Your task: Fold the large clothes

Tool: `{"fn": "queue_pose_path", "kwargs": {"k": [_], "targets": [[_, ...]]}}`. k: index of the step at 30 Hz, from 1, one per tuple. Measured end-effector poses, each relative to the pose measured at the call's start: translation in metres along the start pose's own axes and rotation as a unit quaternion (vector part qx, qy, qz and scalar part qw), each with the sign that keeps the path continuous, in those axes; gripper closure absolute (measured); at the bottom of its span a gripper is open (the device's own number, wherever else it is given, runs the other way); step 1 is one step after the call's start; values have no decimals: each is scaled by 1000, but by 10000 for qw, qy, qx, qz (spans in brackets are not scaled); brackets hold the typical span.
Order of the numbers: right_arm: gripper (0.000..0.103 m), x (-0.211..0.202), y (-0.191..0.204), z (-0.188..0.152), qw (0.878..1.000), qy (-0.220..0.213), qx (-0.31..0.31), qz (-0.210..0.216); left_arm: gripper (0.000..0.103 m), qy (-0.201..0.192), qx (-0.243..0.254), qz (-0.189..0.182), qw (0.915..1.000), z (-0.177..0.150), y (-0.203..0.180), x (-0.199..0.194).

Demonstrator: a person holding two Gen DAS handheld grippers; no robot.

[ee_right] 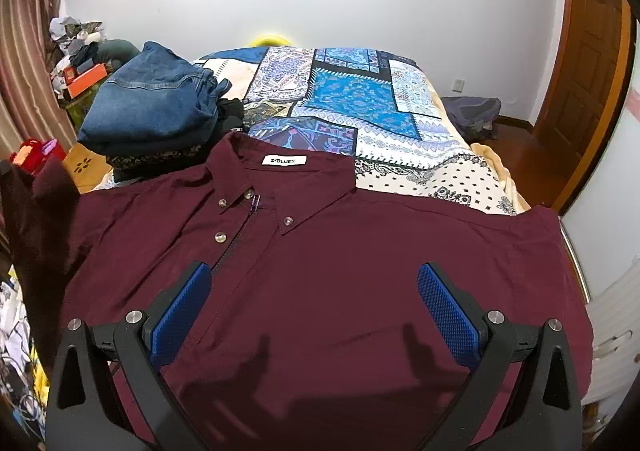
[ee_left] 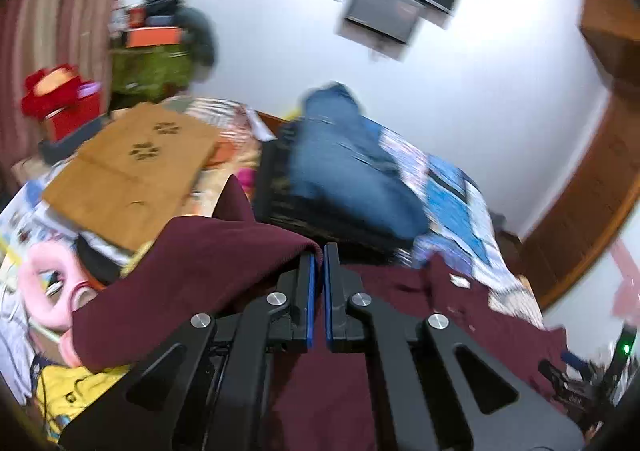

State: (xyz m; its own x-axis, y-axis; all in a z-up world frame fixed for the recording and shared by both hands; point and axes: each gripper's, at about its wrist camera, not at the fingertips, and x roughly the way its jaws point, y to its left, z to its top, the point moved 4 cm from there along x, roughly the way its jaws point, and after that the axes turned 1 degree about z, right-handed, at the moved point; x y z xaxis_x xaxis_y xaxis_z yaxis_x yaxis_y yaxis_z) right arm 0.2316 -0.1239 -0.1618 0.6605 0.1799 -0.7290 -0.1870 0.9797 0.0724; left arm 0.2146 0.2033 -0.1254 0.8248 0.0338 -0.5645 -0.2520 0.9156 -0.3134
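Note:
A maroon button-down shirt lies front up on the bed, collar toward the far side, with a white label at the neck. My right gripper is open and empty, hovering just above the shirt's chest. My left gripper is shut on a fold of the shirt's left sleeve and holds it lifted above the bed; the left wrist view is blurred by motion. The rest of the shirt spreads to the right below it.
A patchwork bedspread covers the bed. Folded blue jeans top a stack of dark clothes at the far left. Cardboard, a pink object and clutter lie left. A wooden door stands right, and a dark bag sits on the floor.

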Motion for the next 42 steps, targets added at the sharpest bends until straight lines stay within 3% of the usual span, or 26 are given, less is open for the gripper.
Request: {"fn": "queue_pose_path", "kwargs": {"k": [4,8,13,19,21,23,28,33,38,42], "targets": [[0,-2,-6,-2,9999,0,80,82,101,455,449,-350,9973,-32,-48,21],[0,-3,-9,-4,9999,9,79,85,101,1099,771,-428,9900,-73,-77,49],[0,-5,-10,-8,9998,41,112,159,101,1870,873,-303,9780,-125,-84,80],[0,-6,-7,-11,9999,32,9,147,94,2322,999,-120,9674,-161,-82,82],[0,-6,-7,-12,9999,38,-12,150,81,2333,1027,-105,9669,-162,-81,74],[0,-6,-5,-12,9998,45,-34,170,55,2270,1010,-84,9686,-159,-80,63],[0,-3,2,-9,9997,41,-70,225,49,1728,589,-15,9832,-128,-56,30],[0,-2,12,-5,9995,2,-174,258,37,1131,-258,405,9924,-94,4,2],[0,2,22,-3,9993,13,-256,286,36,1088,-1227,927,9821,-91,83,1],[0,7,32,-2,9989,50,-380,254,36,1334,-2013,794,9672,-108,129,13]]}}
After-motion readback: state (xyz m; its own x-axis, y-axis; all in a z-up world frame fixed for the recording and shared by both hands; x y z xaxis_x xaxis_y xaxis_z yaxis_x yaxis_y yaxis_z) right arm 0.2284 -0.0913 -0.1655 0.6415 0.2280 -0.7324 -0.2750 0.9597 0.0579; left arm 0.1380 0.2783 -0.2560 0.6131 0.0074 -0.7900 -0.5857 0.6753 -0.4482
